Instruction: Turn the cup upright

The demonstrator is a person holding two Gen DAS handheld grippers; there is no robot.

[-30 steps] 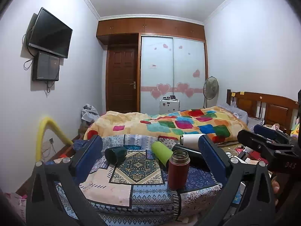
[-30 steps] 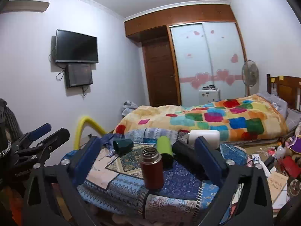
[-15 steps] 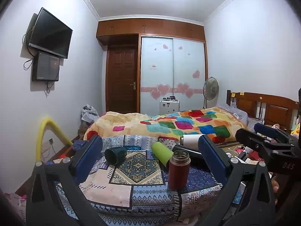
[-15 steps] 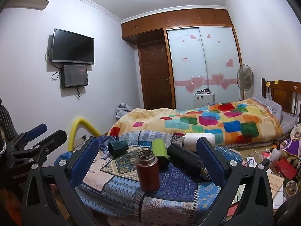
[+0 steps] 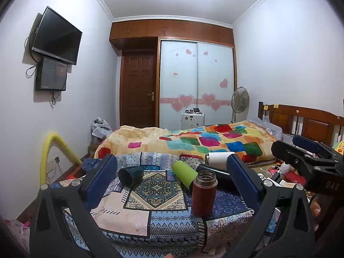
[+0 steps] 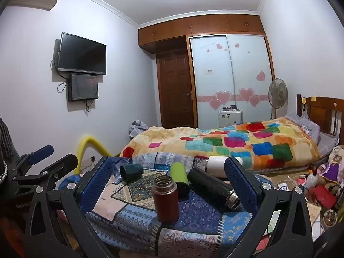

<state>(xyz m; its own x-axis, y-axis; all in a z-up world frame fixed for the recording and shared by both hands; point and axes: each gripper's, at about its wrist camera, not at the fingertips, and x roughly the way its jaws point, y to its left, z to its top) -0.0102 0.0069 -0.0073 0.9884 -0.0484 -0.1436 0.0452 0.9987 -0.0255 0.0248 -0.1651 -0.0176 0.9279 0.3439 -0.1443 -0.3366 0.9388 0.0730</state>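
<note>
On a patterned cloth-covered table (image 5: 137,212) (image 6: 204,215) a red flask (image 5: 203,193) (image 6: 165,197) stands upright with its mouth open. A dark green cup (image 5: 130,175) (image 6: 131,172), a lime green cup (image 5: 185,175) (image 6: 179,173), a black flask (image 6: 212,187) (image 5: 215,177) and a white flask (image 5: 217,159) (image 6: 215,163) lie on their sides behind it. My left gripper (image 5: 172,185) is open and empty, held short of the table. My right gripper (image 6: 169,187) is open and empty, also held back.
A bed with a colourful quilt (image 5: 193,139) lies beyond the table. A yellow tube (image 5: 53,150) arches at the left wall. Clutter covers the floor at the right (image 6: 318,189). Each gripper shows at the edge of the other's view.
The right gripper's view has shifted a little left and lower toward the table, bringing the flasks closer. The left gripper has barely moved. Nothing on the table has moved.
</note>
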